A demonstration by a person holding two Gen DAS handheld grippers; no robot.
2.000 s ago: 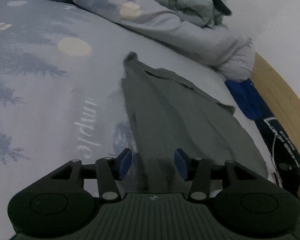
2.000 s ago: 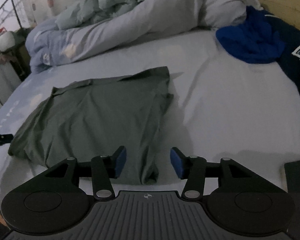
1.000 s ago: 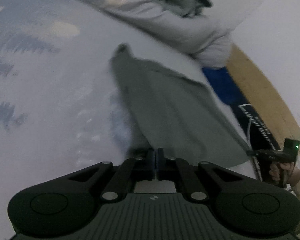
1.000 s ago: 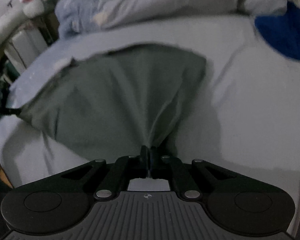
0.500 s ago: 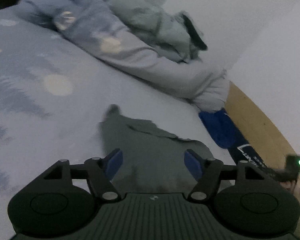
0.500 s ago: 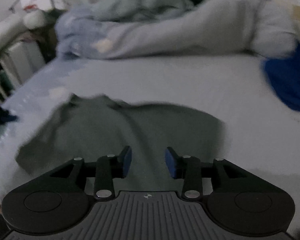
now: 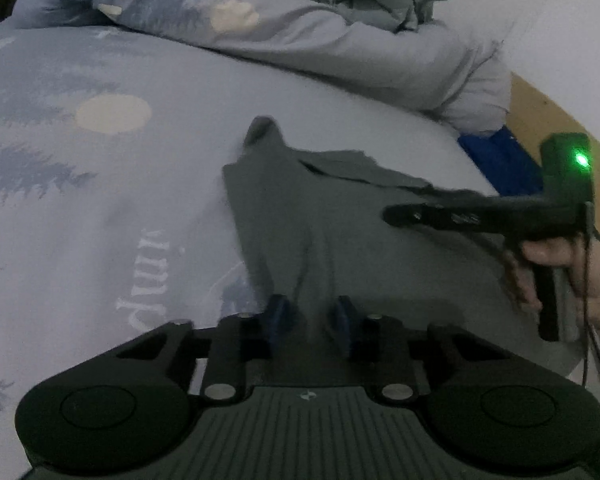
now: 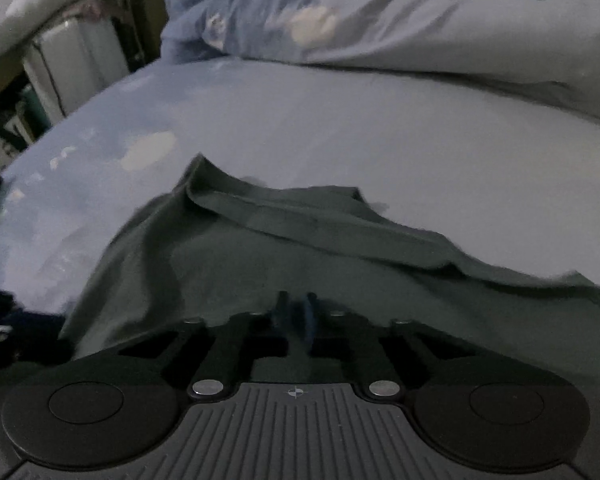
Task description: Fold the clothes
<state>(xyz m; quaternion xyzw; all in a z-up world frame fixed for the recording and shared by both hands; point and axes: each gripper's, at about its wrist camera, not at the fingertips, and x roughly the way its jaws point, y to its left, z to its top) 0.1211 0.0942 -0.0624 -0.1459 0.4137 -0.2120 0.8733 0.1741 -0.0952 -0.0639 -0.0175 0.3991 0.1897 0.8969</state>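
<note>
only the left view shows the hand (image 7: 560,264); left gripper (image 7: 309,320) closing over green shirt (image 7: 340,240) (right gripper (image 8: 296,312) clenched).

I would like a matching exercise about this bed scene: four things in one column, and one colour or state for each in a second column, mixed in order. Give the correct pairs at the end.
Things:
1. garment
2. bedsheet
3. light on the right gripper
4. cloth by the wooden bed edge

Colours or states:
A. glowing green
B. deep blue, bunched
C. dark grey-green, lying on the bed
D. pale blue with tree shapes and round spots

Pairs: 1-C, 2-D, 3-A, 4-B
</note>
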